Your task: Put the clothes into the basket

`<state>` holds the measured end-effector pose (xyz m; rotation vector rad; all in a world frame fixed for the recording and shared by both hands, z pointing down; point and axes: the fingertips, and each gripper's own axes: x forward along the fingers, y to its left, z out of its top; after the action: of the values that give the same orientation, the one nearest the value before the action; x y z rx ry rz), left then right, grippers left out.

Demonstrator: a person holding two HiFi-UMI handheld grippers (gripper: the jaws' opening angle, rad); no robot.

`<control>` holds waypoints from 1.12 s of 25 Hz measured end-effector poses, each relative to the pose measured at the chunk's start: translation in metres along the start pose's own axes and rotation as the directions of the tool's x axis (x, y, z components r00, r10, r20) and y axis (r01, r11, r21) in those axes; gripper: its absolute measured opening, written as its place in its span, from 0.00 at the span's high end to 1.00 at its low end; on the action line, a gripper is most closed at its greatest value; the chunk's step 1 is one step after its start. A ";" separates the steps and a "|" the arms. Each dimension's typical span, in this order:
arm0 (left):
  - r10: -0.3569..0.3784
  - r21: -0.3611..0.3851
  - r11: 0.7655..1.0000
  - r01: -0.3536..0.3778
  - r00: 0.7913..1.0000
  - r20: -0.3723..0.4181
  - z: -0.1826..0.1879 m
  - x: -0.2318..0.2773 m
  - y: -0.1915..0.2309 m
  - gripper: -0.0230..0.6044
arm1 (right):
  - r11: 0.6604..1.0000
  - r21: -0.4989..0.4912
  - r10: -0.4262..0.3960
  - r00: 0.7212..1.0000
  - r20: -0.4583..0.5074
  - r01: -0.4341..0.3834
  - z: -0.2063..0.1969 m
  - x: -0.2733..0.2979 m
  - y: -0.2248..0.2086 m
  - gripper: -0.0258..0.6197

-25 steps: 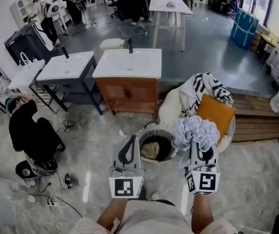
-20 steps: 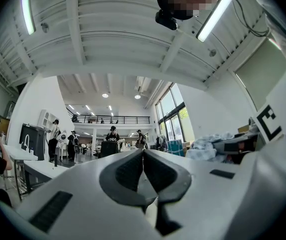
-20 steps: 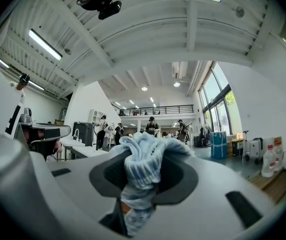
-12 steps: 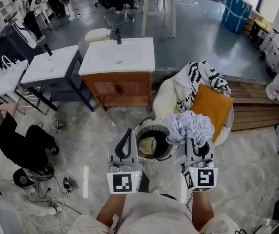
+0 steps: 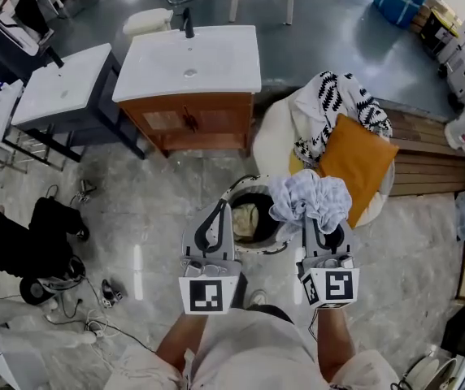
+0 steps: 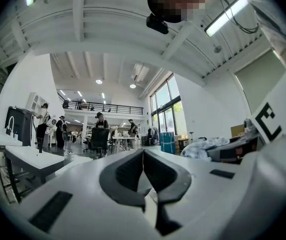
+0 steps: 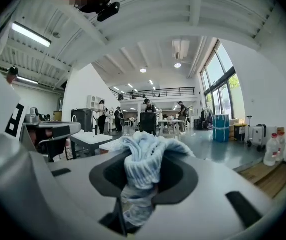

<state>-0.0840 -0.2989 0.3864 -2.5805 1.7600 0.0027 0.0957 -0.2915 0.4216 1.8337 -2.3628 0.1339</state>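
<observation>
Pale-blue ribbed cloth (image 5: 310, 201), crumpled, sits clamped in the right gripper (image 5: 324, 231).

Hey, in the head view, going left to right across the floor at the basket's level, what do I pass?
Person in black → left claw → basket → pale blue cloth → wooden platform

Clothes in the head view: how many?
3: a pale blue one in the right gripper, a beige one in the basket, a black-and-white one on the beanbag. More may be hidden.
</observation>
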 end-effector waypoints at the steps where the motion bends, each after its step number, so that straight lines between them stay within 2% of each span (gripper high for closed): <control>1: -0.004 -0.003 1.000 0.004 1.000 -0.011 -0.007 0.004 0.004 0.95 | 1.000 0.003 0.002 1.000 -0.028 -0.001 -0.011 0.008 0.002 0.79; 4: -0.005 -0.030 1.000 0.003 0.998 -0.063 -0.029 0.012 0.015 0.95 | 0.998 0.067 0.022 0.993 -0.120 -0.013 -0.052 0.030 0.006 0.79; 8: -0.018 -0.033 0.999 0.014 0.993 -0.114 -0.057 0.024 0.029 0.95 | 0.989 0.150 0.040 0.969 -0.243 -0.003 -0.116 0.058 0.010 0.80; 13: -0.034 -0.048 0.999 0.026 0.984 -0.174 -0.095 0.037 0.044 0.95 | 0.979 0.198 0.031 0.914 -0.404 0.055 -0.206 0.086 0.011 0.80; 16: -0.046 -0.061 0.998 0.034 0.977 -0.209 -0.116 0.045 0.051 0.95 | 0.967 0.241 0.047 0.864 -0.501 0.087 -0.260 0.101 0.010 0.80; 19: -0.056 -0.075 0.996 0.040 0.973 -0.226 -0.132 0.056 0.054 0.95 | 0.941 0.298 0.055 0.800 -0.597 0.158 -0.316 0.113 0.005 0.80; 24: -0.090 -0.083 0.994 0.072 0.968 -0.236 -0.148 0.068 0.048 0.95 | 0.857 0.403 0.076 0.696 -0.714 0.320 -0.394 0.120 -0.007 0.80; 28: -0.119 -0.077 0.992 0.103 0.962 -0.244 -0.157 0.073 0.045 0.95 | 0.794 0.432 0.081 0.631 -0.772 0.427 -0.441 0.125 -0.010 0.80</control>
<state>-0.1006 -0.3861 0.5417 -2.8303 1.7070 -0.2838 0.1023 -0.3426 0.8773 1.6778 -1.5645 1.4588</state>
